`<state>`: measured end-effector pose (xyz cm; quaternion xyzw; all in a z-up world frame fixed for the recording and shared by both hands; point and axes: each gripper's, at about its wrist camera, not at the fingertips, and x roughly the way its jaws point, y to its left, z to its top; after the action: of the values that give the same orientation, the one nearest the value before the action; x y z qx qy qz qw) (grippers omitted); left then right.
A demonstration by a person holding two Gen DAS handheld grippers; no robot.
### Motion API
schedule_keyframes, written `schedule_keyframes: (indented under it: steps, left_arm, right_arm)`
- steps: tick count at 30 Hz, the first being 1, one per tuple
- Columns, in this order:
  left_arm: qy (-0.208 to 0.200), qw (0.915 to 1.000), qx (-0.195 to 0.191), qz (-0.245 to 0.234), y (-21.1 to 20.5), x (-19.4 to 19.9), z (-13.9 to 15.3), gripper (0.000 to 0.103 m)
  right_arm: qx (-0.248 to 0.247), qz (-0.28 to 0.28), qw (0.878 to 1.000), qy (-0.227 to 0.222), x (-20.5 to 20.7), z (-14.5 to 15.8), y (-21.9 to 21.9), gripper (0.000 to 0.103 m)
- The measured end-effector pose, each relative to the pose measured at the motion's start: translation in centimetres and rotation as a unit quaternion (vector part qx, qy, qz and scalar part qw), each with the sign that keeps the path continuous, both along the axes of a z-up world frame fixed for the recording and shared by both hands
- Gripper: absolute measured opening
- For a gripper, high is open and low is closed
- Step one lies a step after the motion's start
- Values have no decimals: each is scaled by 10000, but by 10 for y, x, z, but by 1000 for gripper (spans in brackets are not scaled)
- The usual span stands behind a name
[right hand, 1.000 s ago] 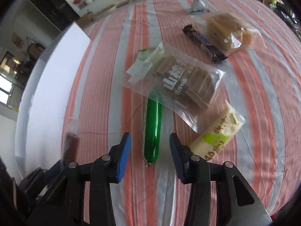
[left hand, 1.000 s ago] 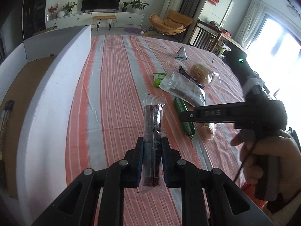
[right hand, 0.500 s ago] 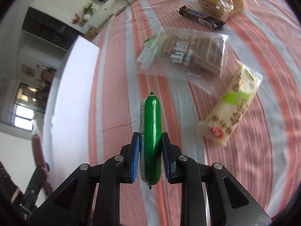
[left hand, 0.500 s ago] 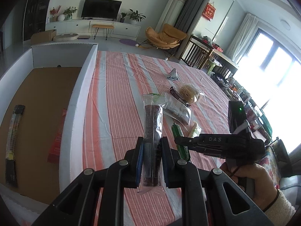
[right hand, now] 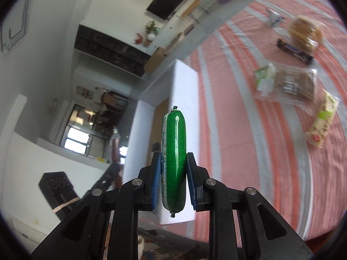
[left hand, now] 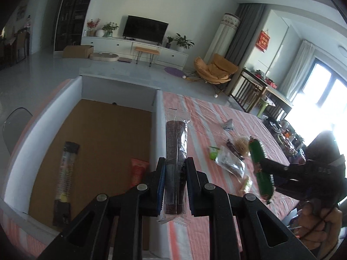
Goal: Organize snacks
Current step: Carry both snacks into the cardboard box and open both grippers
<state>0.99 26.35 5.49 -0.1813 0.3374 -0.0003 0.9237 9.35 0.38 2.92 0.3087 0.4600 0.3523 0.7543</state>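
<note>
My left gripper point(left hand: 174, 184) is shut on a dark brown snack bar in a clear wrapper point(left hand: 176, 151), held above the right wall of the white box point(left hand: 159, 130). My right gripper point(right hand: 173, 173) is shut on a green sausage point(right hand: 174, 151), lifted off the table and pointing toward the white box point(right hand: 184, 99). The sausage and right gripper also show in the left wrist view point(left hand: 259, 169), low at the right. Inside the box lie a long dark stick pack point(left hand: 65, 177) and a red packet point(left hand: 137, 171).
On the striped tablecloth point(right hand: 249, 130) lie a clear bag of brown biscuits point(right hand: 288, 84), a yellow-green packet point(right hand: 323, 121), a dark chocolate bar point(right hand: 295, 51), a bagged bun point(right hand: 305, 31) and a small silver packet point(right hand: 274, 18). The box floor is brown cardboard point(left hand: 97, 140).
My right gripper closed on the green sausage and lifted it off the table toward the box. My left gripper rose and moved left, carrying the brown bar over the box wall.
</note>
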Motion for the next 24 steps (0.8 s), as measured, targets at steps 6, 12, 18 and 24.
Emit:
schedule_keyframes:
  steps: [6, 12, 18, 24]
  left_arm:
    - [330, 9932, 497, 997, 65, -5, -29, 17]
    - [854, 9787, 865, 1657, 86, -5, -75, 40]
    - [556, 9825, 753, 1610, 62, -1, -75, 88]
    - [153, 9959, 562, 689, -8, 18, -51, 91]
  right_arm:
    - [-287, 707, 9965, -356, 2, 22, 96, 23]
    - [-772, 819, 9930, -349, 0, -13, 134, 32]
    - [-2014, 46, 9726, -1162, 0, -26, 81, 57]
    - [-3547, -1679, 9076, -1493, -4, -63, -34, 64]
